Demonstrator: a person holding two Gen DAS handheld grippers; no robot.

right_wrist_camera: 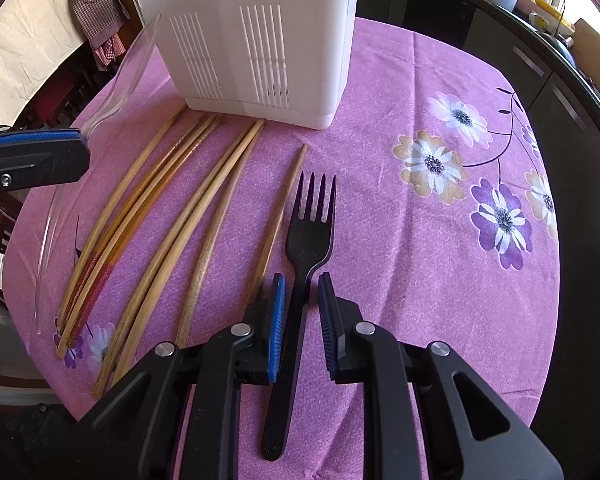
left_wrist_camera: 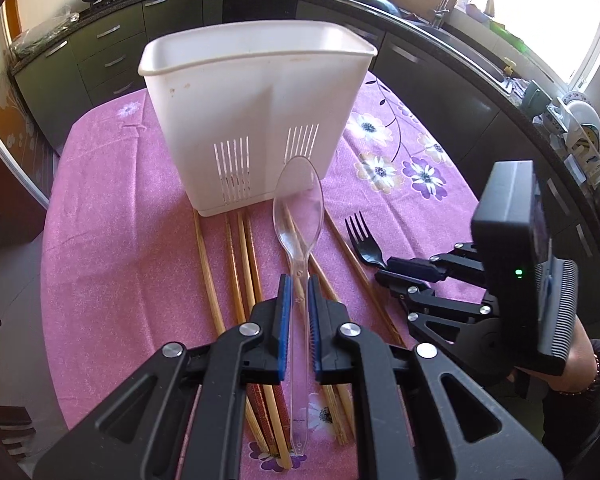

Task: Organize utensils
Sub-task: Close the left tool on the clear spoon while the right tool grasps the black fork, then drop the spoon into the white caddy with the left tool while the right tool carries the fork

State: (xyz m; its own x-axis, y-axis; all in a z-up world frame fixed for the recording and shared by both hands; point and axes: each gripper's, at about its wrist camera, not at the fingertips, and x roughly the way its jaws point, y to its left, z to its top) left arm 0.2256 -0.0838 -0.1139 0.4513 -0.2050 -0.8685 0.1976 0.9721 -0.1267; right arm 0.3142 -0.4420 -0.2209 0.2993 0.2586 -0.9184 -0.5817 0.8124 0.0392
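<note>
Both jaws pinch utensils.
We see the left gripper (left_wrist_camera: 298, 292) clamp a clear spoon (left_wrist_camera: 299, 204), the right gripper (right_wrist_camera: 302, 292) a black fork (right_wrist_camera: 310, 236), lower centre.

Clear to the right, crowded to the left
White holder (right_wrist_camera: 256, 36) blocks ahead; chopsticks (right_wrist_camera: 204, 200) cover the counter (right_wrist_camera: 400, 280) leftward; floral cloth right lies bare.

Clear spoon (left_wrist_camera: 298, 216) lifted; black fork (right_wrist_camera: 310, 232), chopsticks (right_wrist_camera: 204, 208) beside white holder (left_wrist_camera: 256, 120).
</note>
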